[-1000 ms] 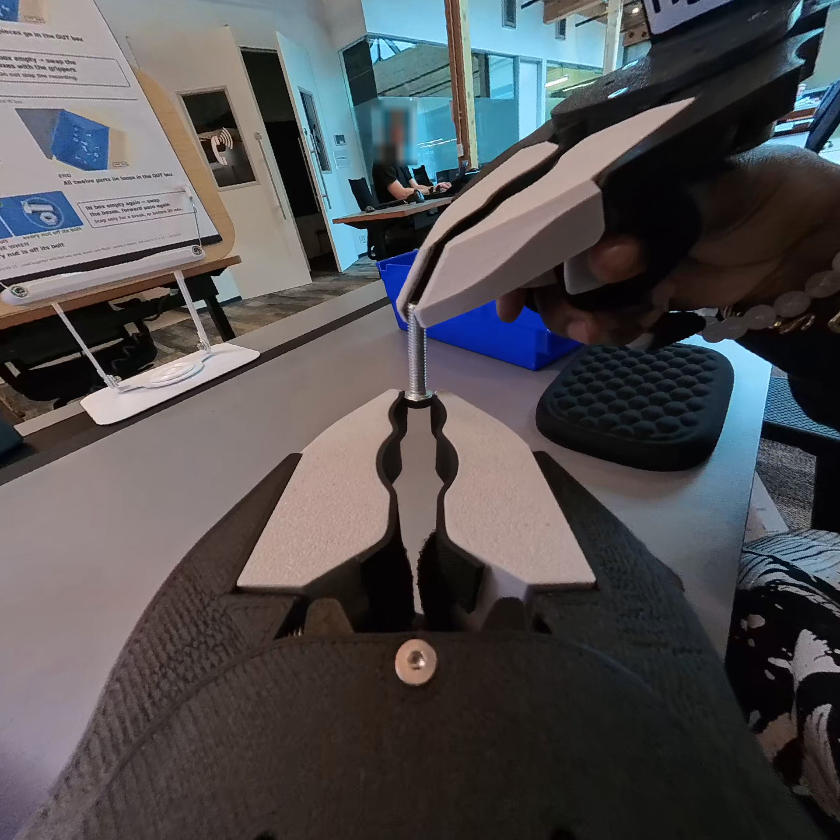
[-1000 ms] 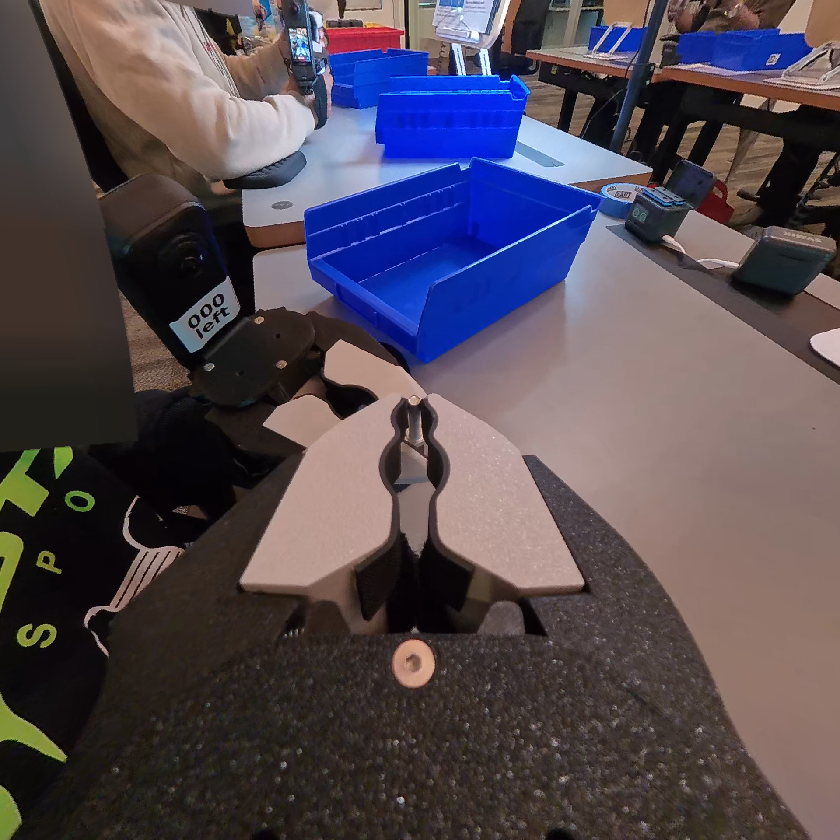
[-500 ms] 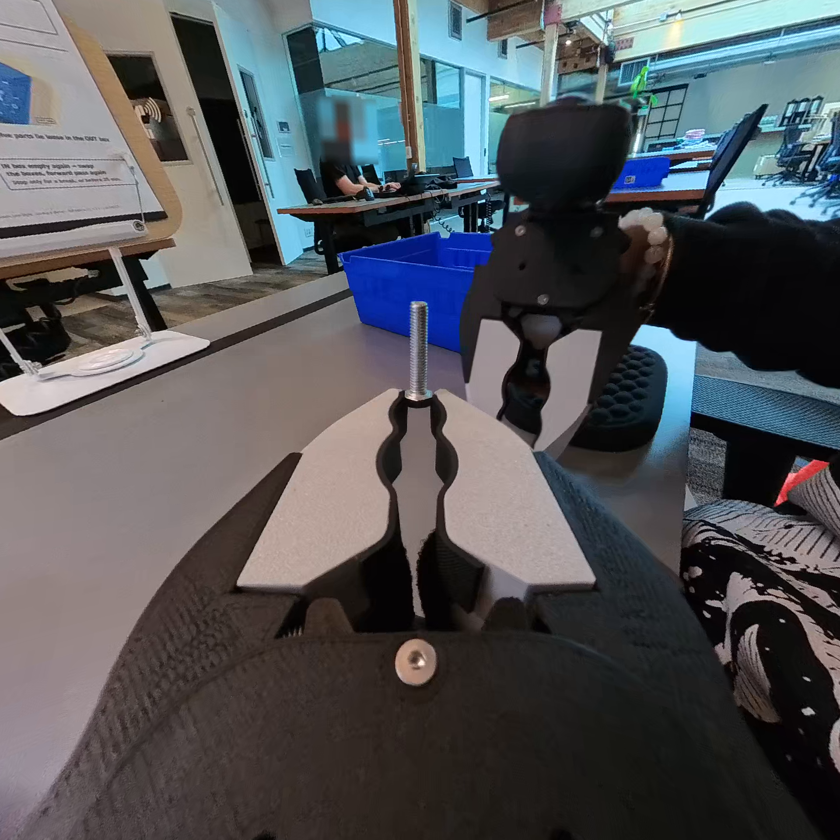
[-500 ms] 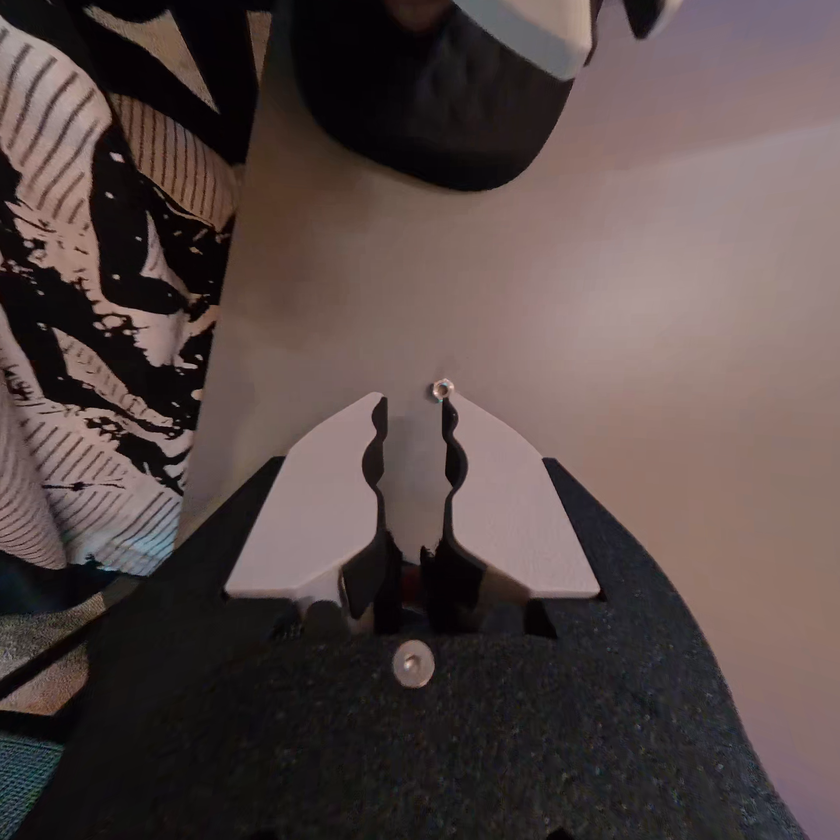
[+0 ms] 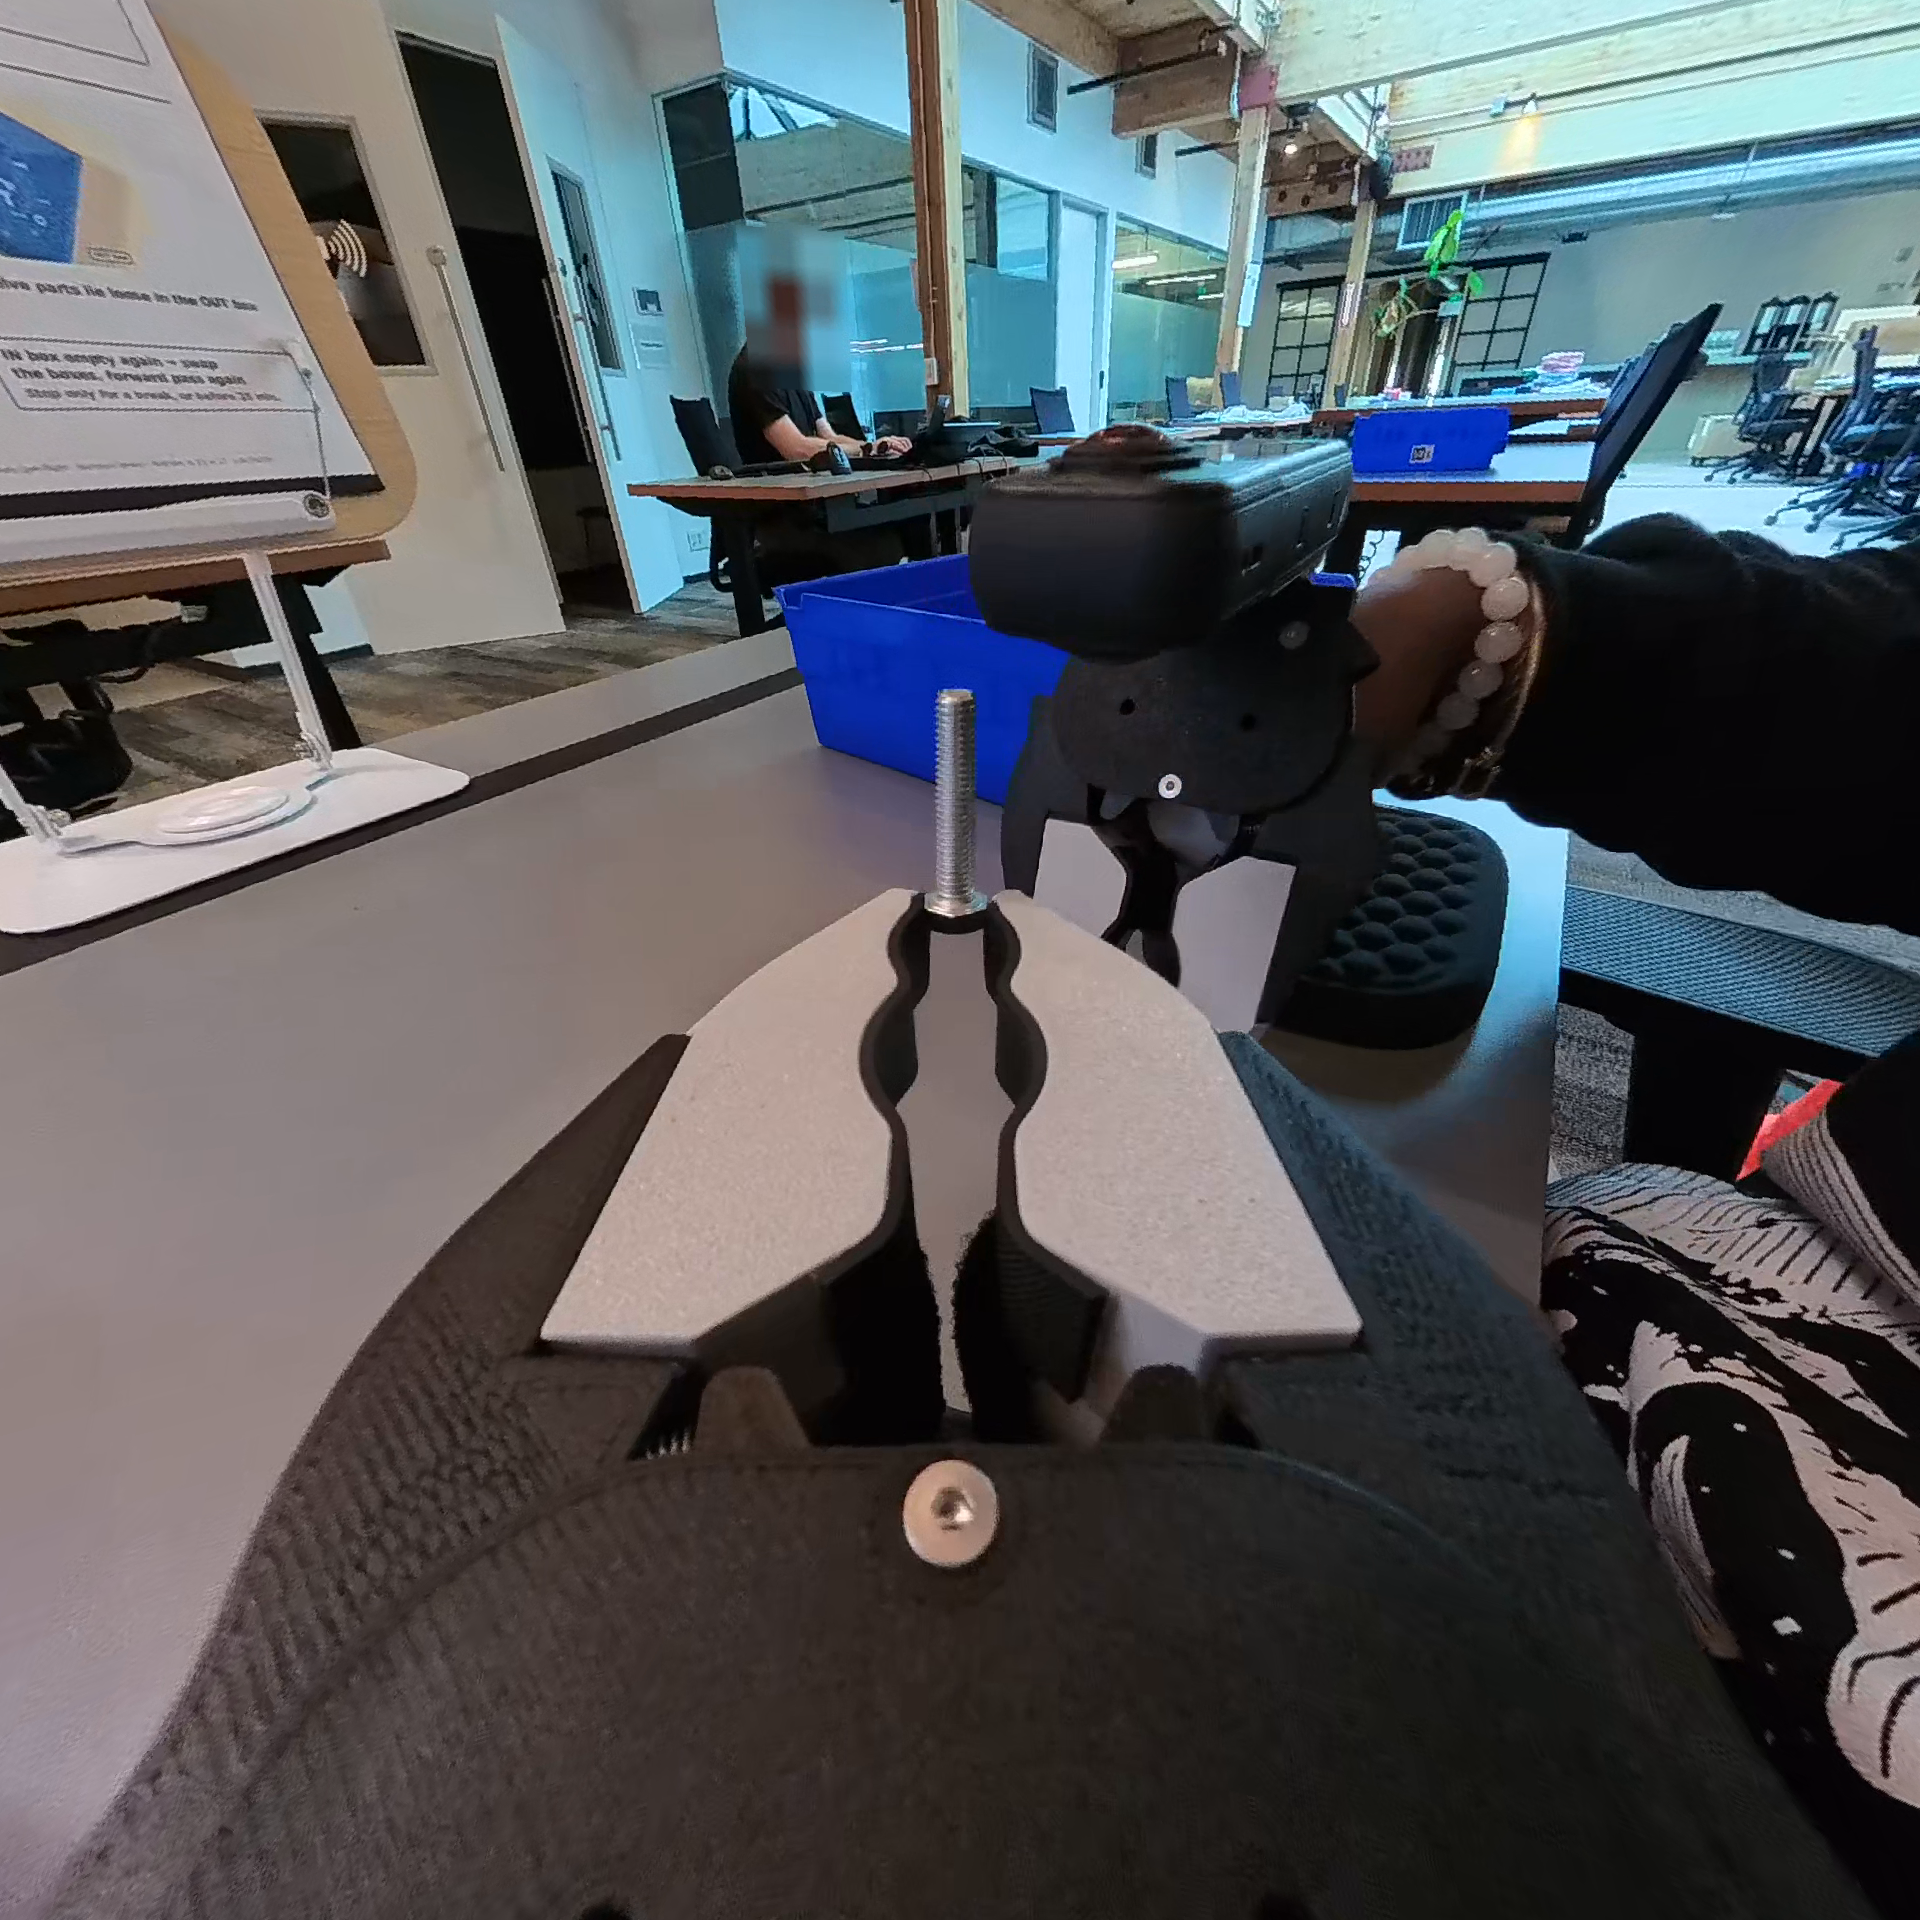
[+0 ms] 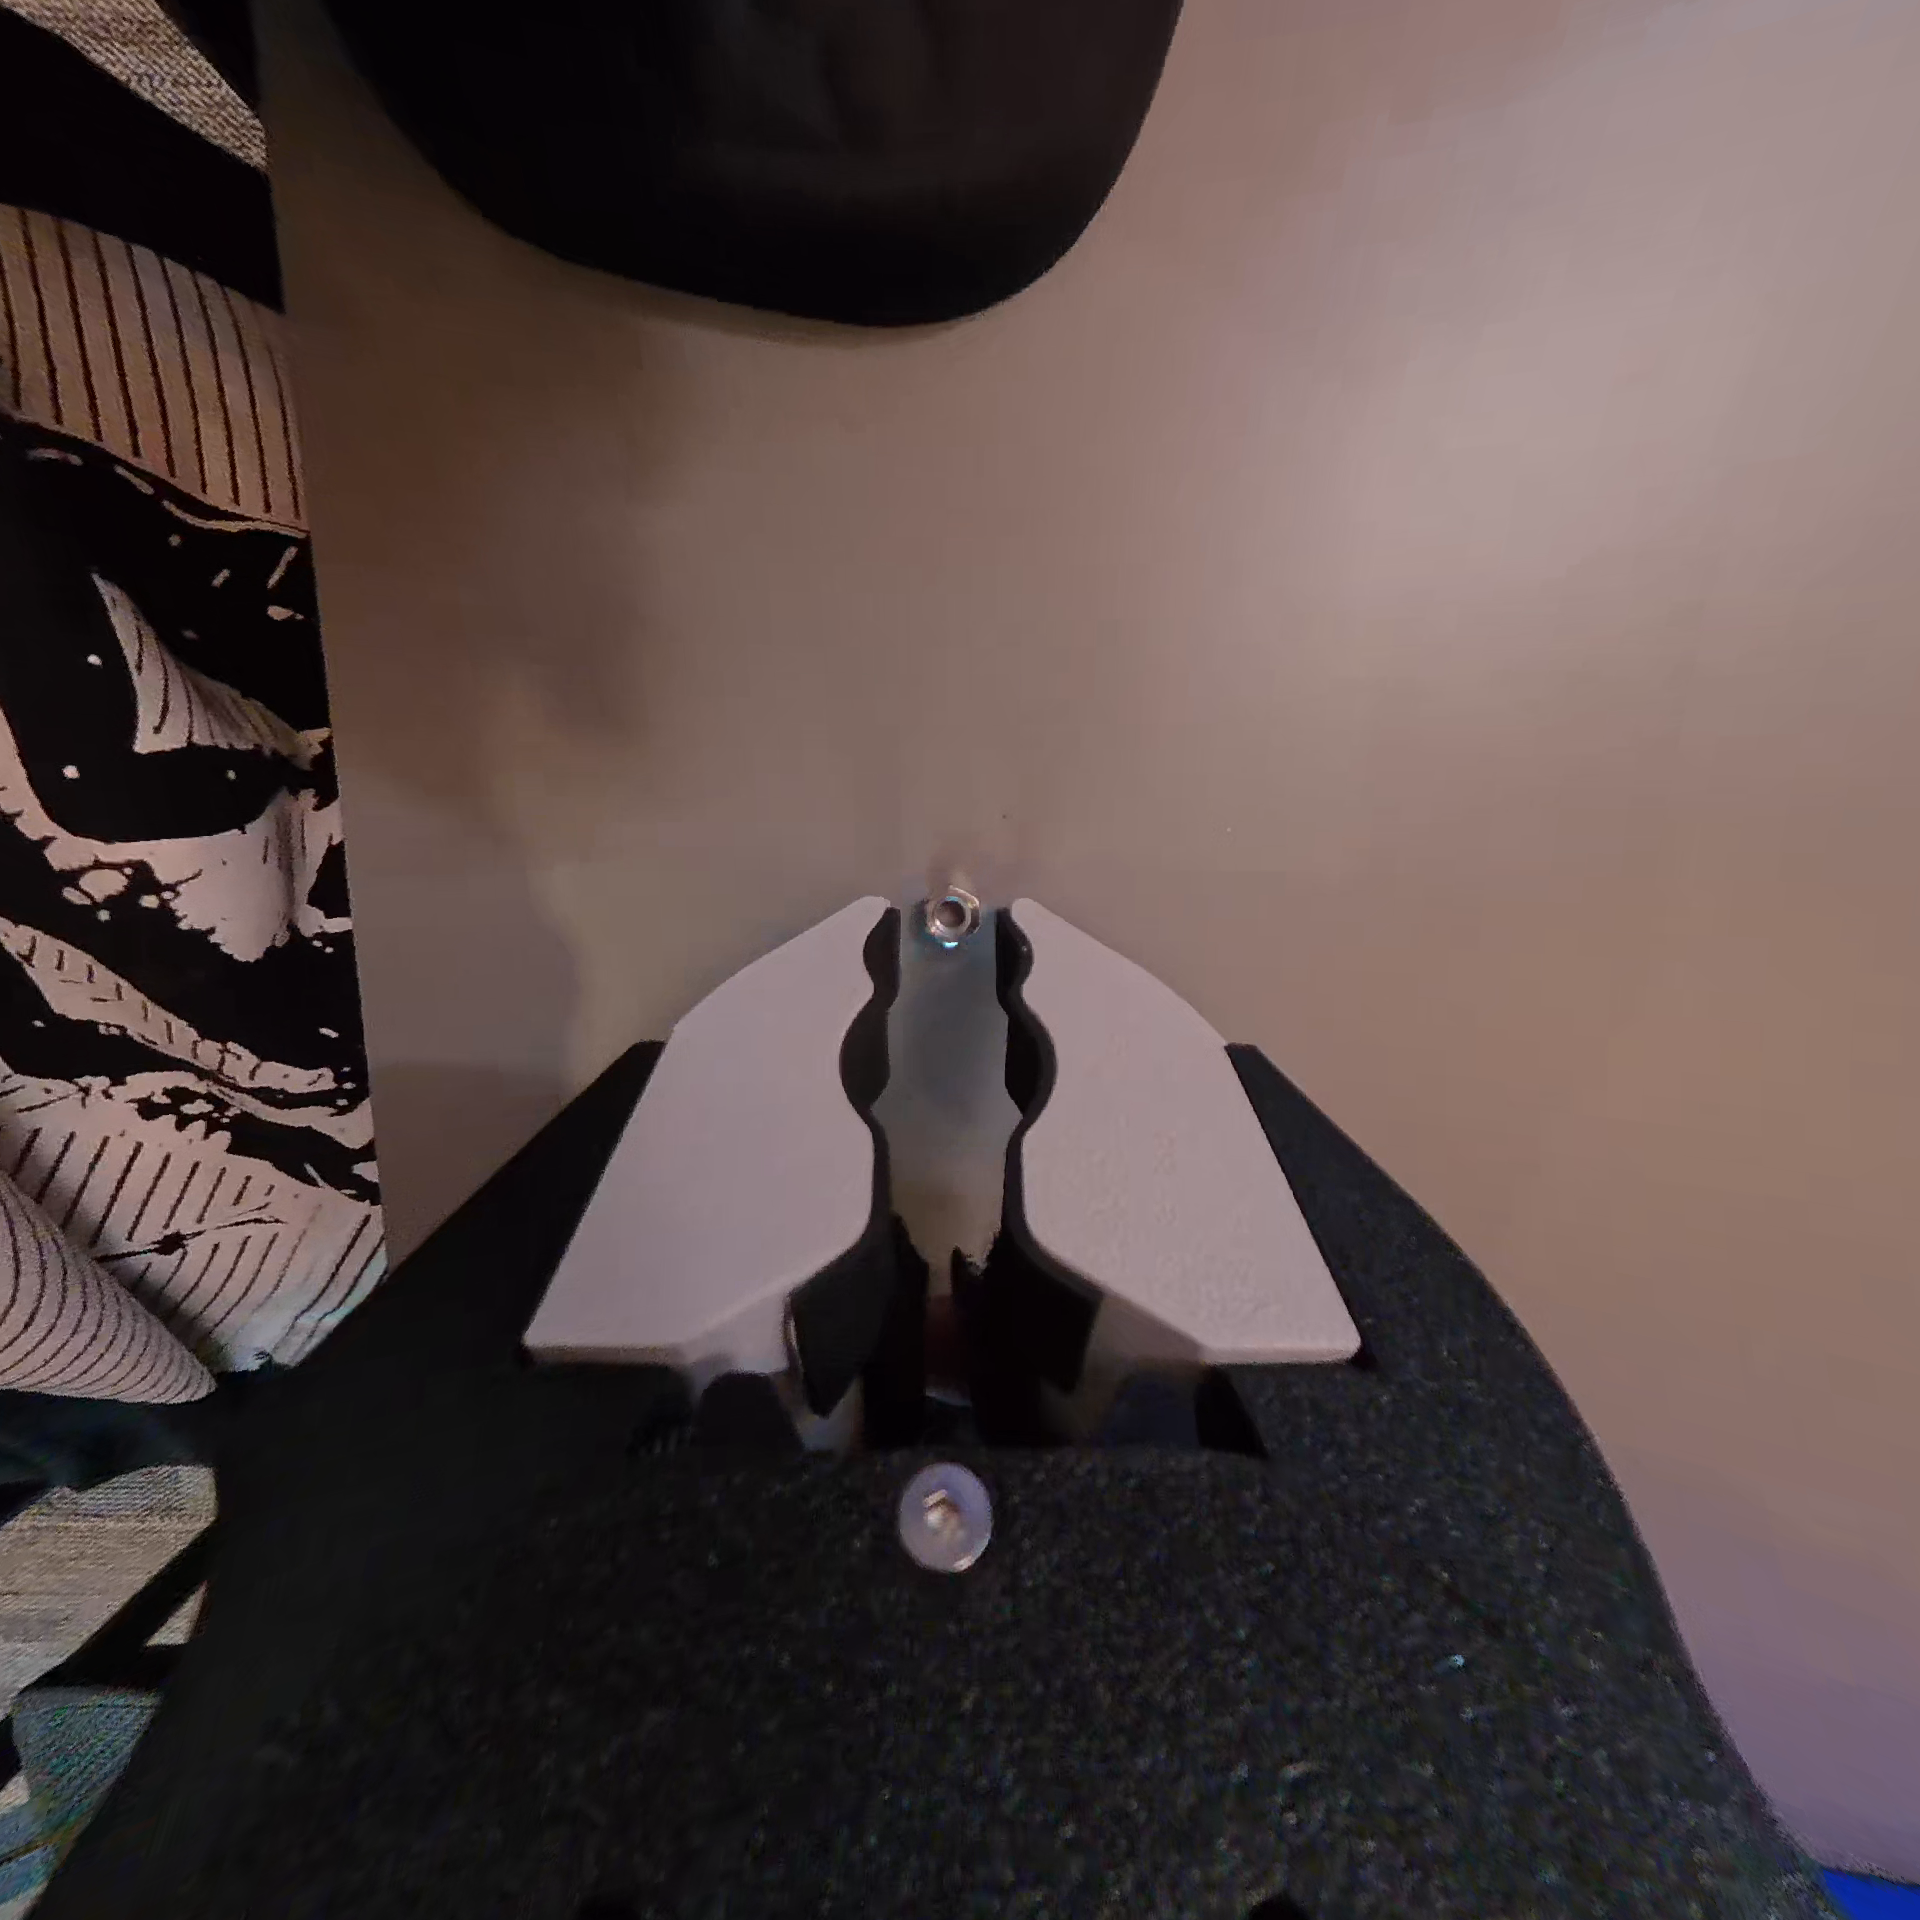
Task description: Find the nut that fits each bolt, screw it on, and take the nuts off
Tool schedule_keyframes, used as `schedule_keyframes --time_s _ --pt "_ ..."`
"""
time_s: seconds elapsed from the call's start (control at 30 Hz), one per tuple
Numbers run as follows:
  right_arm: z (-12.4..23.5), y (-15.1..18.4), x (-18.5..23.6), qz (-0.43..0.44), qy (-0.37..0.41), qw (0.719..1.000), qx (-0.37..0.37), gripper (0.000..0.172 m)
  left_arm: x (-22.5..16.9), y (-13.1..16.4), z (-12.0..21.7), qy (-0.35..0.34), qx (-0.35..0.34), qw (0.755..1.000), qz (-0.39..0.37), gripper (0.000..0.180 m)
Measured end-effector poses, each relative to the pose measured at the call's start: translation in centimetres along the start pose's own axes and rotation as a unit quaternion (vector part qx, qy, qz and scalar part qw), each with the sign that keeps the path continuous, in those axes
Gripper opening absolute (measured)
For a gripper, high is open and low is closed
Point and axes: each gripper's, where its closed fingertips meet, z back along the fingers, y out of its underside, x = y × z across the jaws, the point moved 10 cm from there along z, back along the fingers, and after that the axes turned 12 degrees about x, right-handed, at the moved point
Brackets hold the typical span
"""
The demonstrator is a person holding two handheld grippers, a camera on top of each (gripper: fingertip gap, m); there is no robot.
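My left gripper (image 5: pixel 954 916) is shut on the head of a silver bolt (image 5: pixel 954 800) and holds it upright above the grey table (image 5: pixel 416 1039); no nut is on its thread. My right gripper (image 6: pixel 943 914) points straight down at the table, with its jaws open. A small silver nut (image 6: pixel 943 921) lies flat on the table between its fingertips, with a gap to each pad. In the left wrist view the right gripper (image 5: pixel 1164 956) stands tips-down just right of the bolt.
A blue bin (image 5: pixel 894 665) stands behind the bolt. A black dimpled wrist rest (image 5: pixel 1423 935) lies at the table's right edge and also shows in the right wrist view (image 6: pixel 727 156). A white document stand (image 5: pixel 208 821) is at far left. Patterned clothing (image 6: pixel 156 831) lies past the table edge. The grippers' ends are close to 12 cm from one another.
My right gripper left the bolt's top, swung down to the table and opened. The nut, beside its right fingertip half a second ago, now lies between the tips. The left still holds the bolt.
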Motion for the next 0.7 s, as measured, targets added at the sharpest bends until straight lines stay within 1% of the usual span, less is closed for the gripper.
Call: schedule_keyframes --time_s 0.23,0.33,0.4,0.5,0.6,0.63,0.7 --pt "-0.2 0.0 -0.1 0.005 -0.002 1.000 0.005 0.010 -0.1 0.0 -0.1 0.002 0.004 1.000 -0.003 0.010" --pt "-0.1 0.1 -0.1 0.013 0.006 1.000 0.005 0.010 -0.1 0.1 -0.1 0.007 0.004 1.000 -0.004 0.010" --pt "0.8 0.2 0.0 0.032 0.003 0.999 -0.016 0.010 -0.1 0.0 0.0 0.017 0.001 1.000 -0.007 0.010" --pt "4.9 0.0 0.3 0.088 -0.002 0.992 -0.089 0.010 -0.6 -0.3 0.3 0.062 -0.018 0.998 -0.018 0.010" --pt "10.4 -0.9 0.9 0.181 0.025 0.968 -0.171 0.010 -1.4 -0.7 0.4 0.129 -0.033 0.991 -0.007 0.010" --pt "12.0 -1.3 1.1 0.212 0.028 0.958 -0.188 0.010 -1.7 -0.7 0.3 0.148 -0.033 0.988 -0.008 0.010" --pt "14.1 -2.3 1.7 0.270 0.008 0.942 -0.200 0.010 -2.2 -0.6 0.0 0.175 -0.018 0.984 -0.014 0.010"
